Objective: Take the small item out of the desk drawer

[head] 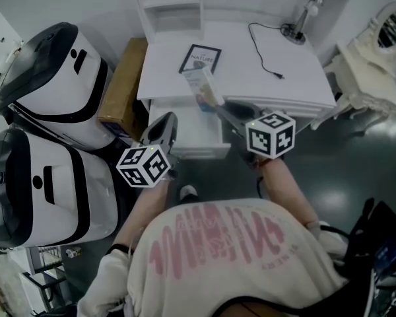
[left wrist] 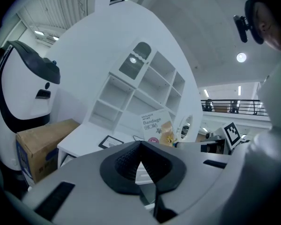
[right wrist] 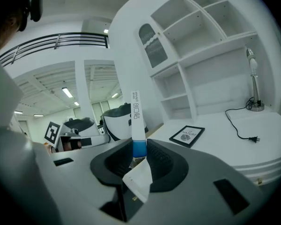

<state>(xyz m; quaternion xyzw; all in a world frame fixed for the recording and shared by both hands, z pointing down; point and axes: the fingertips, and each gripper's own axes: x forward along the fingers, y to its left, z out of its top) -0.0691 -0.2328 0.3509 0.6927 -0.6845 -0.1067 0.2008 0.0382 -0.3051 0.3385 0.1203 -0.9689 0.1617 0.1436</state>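
The right gripper [right wrist: 138, 144] pinches the bandage box [right wrist: 137, 111] upright between its jaws; the left gripper [left wrist: 140, 145] has them pressed together.

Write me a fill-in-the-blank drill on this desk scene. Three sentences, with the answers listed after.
1. The right gripper grips a box labelled ____.
2. The left gripper has its jaws together and holds ____.
3. The desk drawer stands ____.

Missing words: Bandage; nothing; open.
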